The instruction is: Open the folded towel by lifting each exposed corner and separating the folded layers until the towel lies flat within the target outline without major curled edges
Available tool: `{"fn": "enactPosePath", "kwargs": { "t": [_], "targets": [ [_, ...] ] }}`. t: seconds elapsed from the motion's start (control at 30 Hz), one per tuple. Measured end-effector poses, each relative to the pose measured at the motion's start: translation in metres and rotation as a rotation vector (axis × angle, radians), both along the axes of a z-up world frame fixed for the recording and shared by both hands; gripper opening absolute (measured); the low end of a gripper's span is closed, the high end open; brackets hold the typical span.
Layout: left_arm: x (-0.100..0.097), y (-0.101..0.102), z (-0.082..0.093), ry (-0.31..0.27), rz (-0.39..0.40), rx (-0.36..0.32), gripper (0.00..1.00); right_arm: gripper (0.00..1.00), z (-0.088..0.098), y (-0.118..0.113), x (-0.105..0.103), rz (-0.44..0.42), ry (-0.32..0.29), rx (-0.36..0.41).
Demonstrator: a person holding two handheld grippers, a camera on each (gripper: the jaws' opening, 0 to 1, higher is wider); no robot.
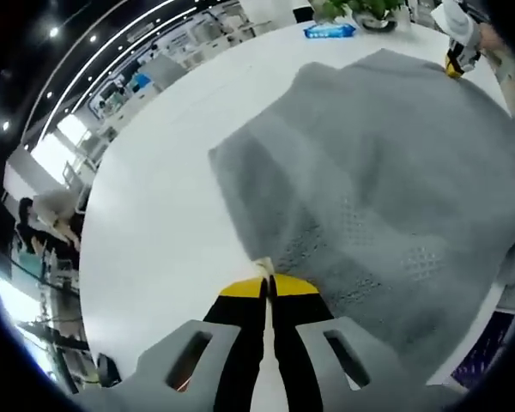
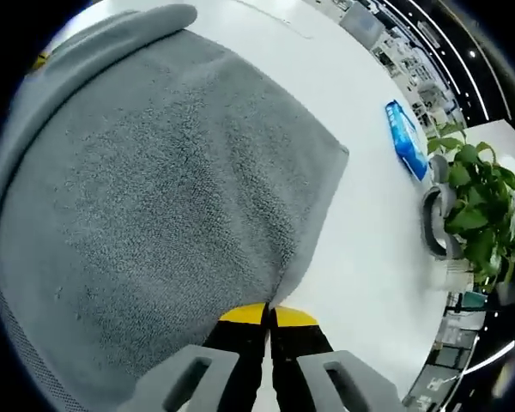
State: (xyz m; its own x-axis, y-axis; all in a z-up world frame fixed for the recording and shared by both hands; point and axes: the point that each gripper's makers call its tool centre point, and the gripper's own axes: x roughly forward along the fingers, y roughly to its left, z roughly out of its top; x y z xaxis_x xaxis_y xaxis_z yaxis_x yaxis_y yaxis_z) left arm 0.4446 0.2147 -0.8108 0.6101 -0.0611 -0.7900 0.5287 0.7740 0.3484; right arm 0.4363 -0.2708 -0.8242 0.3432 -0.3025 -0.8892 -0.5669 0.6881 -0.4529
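Yellow-tipped jaws at the bottom of the left gripper view are pressed together, and the left gripper (image 1: 267,287) pinches a corner of the grey towel (image 1: 386,180). A bit of pale towel edge pokes up right at the tips. In the right gripper view it is the same: the right gripper (image 2: 269,314) has its jaws squeezed shut on another towel corner (image 2: 279,296) at the bottom middle.

From there the towel spreads up and out over most of each view. It lies on the white surface (image 1: 163,197). In the right gripper view a thick folded edge runs along the upper left, so I think some layers are not pulled apart yet. Holding two corners at once looks like a way to stretch the towel wide and lay it flat.

Farther off, at the right of the right gripper view, sit a blue packet (image 2: 405,137) and a green potted plant (image 2: 472,193), well away from the towel.
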Motion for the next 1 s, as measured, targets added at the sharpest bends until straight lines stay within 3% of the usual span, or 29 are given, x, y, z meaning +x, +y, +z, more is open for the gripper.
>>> {"fn": "enactPosePath", "kwargs": {
  "t": [0.2, 0.3, 0.57, 0.7, 0.8, 0.9, 1.0],
  "targets": [
    [0.005, 0.011, -0.001, 0.042, 0.038, 0.009, 0.01, 0.0, -0.002, -0.013, 0.005, -0.047, 0.008, -0.011],
    [0.005, 0.013, -0.001, 0.052, 0.068, -0.03, 0.01, 0.0, -0.001, -0.024, 0.009, -0.057, 0.005, -0.033],
    [0.004, 0.016, -0.001, 0.029, 0.084, -0.038, 0.01, 0.0, 0.0, -0.042, 0.015, -0.137, -0.016, 0.019],
    [0.001, 0.027, 0.0, 0.036, 0.096, -0.007, 0.01, 0.0, 0.001, -0.049, 0.008, -0.138, -0.002, -0.013],
    [0.002, 0.035, -0.001, 0.042, 0.139, -0.043, 0.01, 0.0, 0.001, -0.062, 0.009, -0.152, 0.008, -0.031],
    [-0.002, 0.043, -0.001, 0.066, 0.115, 0.02, 0.01, 0.0, 0.003, -0.074, 0.004, -0.16, 0.013, -0.061],
    [0.0, 0.051, -0.002, 0.053, 0.123, 0.013, 0.01, 0.0, 0.004, -0.09, -0.003, -0.172, 0.011, -0.103]
  ]
}}
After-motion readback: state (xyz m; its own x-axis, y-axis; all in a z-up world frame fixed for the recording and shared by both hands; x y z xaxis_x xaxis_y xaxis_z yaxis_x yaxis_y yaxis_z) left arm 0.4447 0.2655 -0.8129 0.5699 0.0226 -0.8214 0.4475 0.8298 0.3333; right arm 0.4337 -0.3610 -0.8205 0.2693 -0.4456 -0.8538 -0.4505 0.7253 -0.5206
